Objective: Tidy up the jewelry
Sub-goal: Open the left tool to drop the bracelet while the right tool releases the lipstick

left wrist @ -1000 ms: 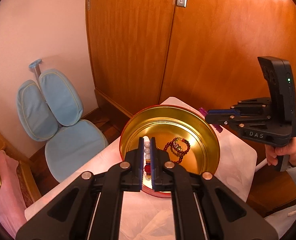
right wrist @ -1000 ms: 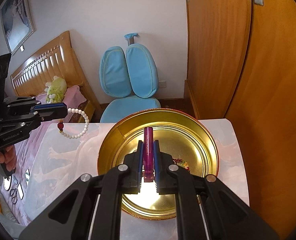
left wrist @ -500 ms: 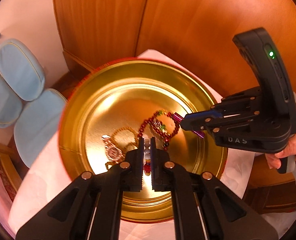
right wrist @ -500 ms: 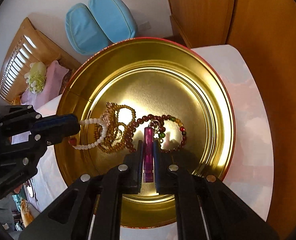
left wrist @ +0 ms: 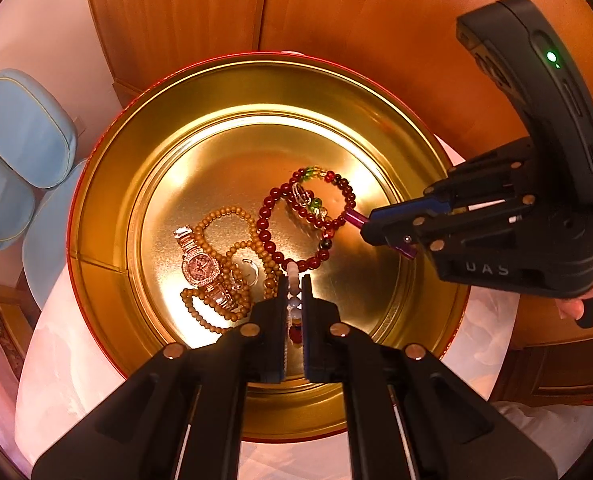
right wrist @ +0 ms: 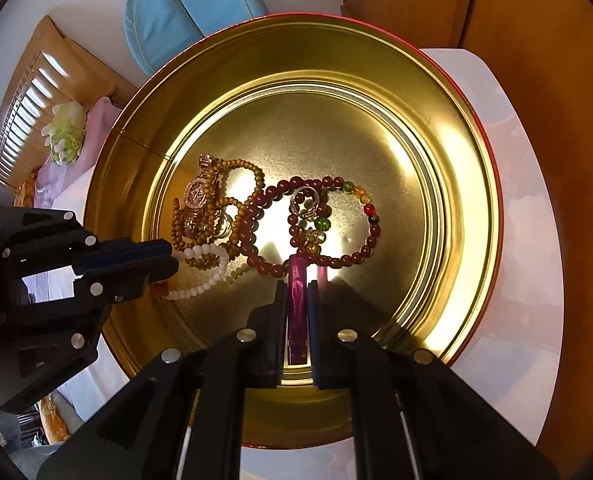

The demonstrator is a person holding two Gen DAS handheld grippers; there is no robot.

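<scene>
A round gold tin (left wrist: 108,216) (right wrist: 456,128) holds a dark red bead bracelet (left wrist: 268,236) (right wrist: 370,240), a tan bead strand (left wrist: 220,216) (right wrist: 242,168), a pink jewelled watch (left wrist: 200,266) (right wrist: 198,194) and small rings (right wrist: 306,200). My left gripper (left wrist: 294,280) (right wrist: 168,258) is shut on a white bead bracelet (left wrist: 293,270) (right wrist: 208,270), low inside the tin over the tan strand. My right gripper (right wrist: 296,284) (left wrist: 366,226) is shut on a purple stick (right wrist: 296,292) (left wrist: 354,216), whose tip is at the red bracelet.
The tin sits on a white-covered table (left wrist: 56,360) (right wrist: 528,240). Wooden wardrobe doors (left wrist: 336,8) stand close behind. A blue chair (left wrist: 20,140) (right wrist: 184,4) stands beyond the table, with a bed and plush toy (right wrist: 66,132) further left.
Both grippers have come down from above the tin into it, each still holding its item. The white bracelet and purple stick now hang just above the jewelry on the tin floor.
</scene>
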